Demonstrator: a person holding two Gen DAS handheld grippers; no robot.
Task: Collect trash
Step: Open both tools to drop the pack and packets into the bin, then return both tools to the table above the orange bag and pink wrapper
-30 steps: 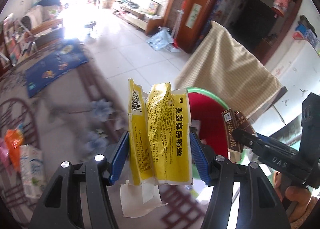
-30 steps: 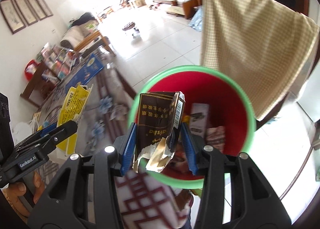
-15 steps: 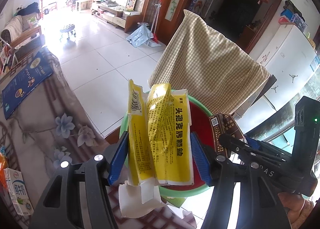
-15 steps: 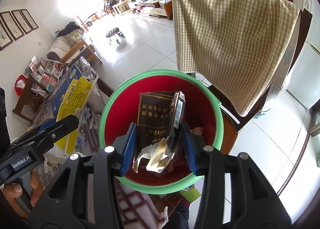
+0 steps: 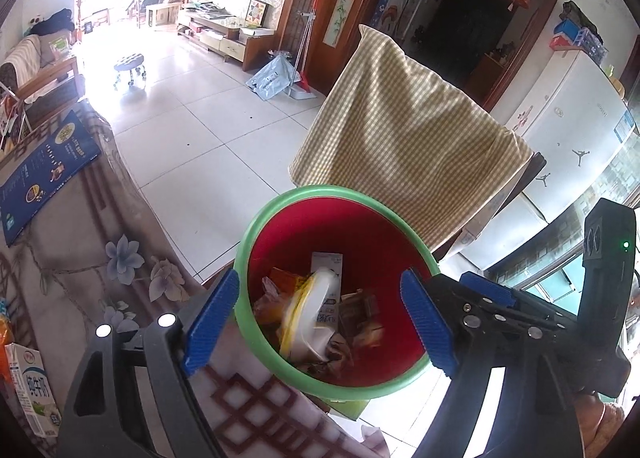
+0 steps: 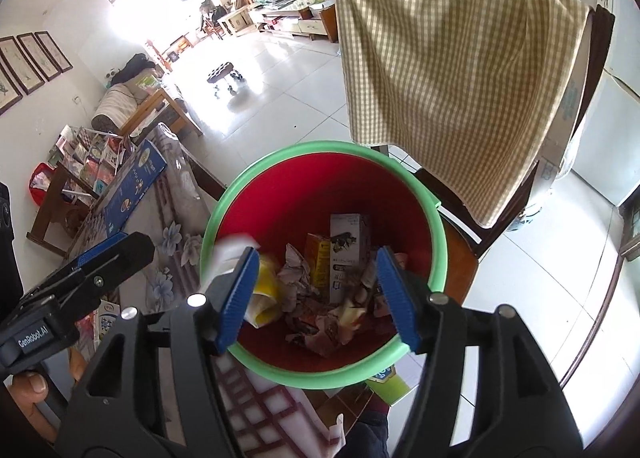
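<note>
Left wrist view: the left gripper point(image 5: 320, 322) hangs over the red bin point(image 5: 280, 217) with the green rim, its jaws spread wide and just opened further — nothing between them. The yellow packet point(image 5: 298, 312), blurred, lies below the gap among the trash in the bin. The right gripper point(image 5: 486, 290) is close at the right.

Right wrist view: the right gripper point(image 6: 316, 298) is over the same bin point(image 6: 304, 193), jaws just parted and empty — crumpled wrappers point(image 6: 320, 318) and a carton point(image 6: 346, 246) lie beneath. The left gripper point(image 6: 108, 254) is at the left.
</note>
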